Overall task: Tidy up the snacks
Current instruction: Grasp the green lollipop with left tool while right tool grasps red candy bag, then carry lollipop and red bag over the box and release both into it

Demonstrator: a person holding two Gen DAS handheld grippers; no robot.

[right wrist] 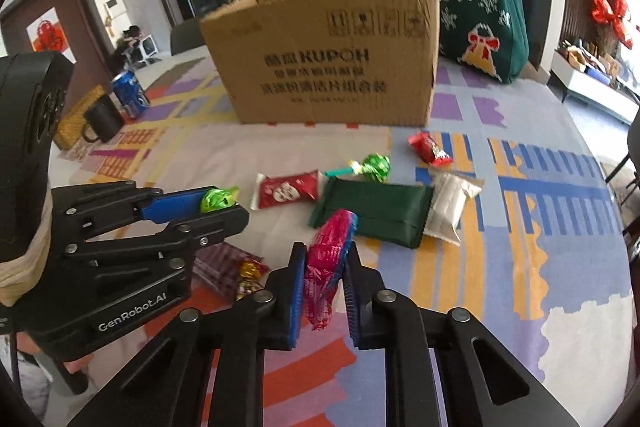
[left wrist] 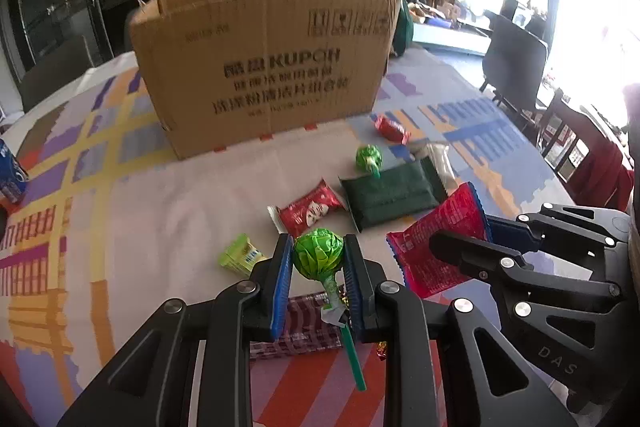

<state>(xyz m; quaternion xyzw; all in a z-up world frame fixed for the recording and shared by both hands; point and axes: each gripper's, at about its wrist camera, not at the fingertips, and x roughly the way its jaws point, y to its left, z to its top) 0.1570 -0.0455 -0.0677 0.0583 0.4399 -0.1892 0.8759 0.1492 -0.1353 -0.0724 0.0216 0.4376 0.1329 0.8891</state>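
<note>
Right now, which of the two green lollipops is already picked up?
The green lollipop clamped by its wrapped head in the left gripper, stick pointing back toward the camera. The other lollipop lies loose on the tablecloth, against the dark green packet.

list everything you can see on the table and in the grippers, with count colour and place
cardboard box: 1, brown, back centre of table
lollipops: 2, green, one held, one lying by the dark green pack
pink-red snack bag: 1, held
dark green pack: 1, mid table
white packet: 1, right of the green pack
red wrapped snacks: 2, one left of the green pack, one near the box
light green candy: 1, front left
black mug: 1, far left
knitted bag: 1, dark green, behind the box
left gripper: shut on lollipop
right gripper: shut on snack bag
</note>
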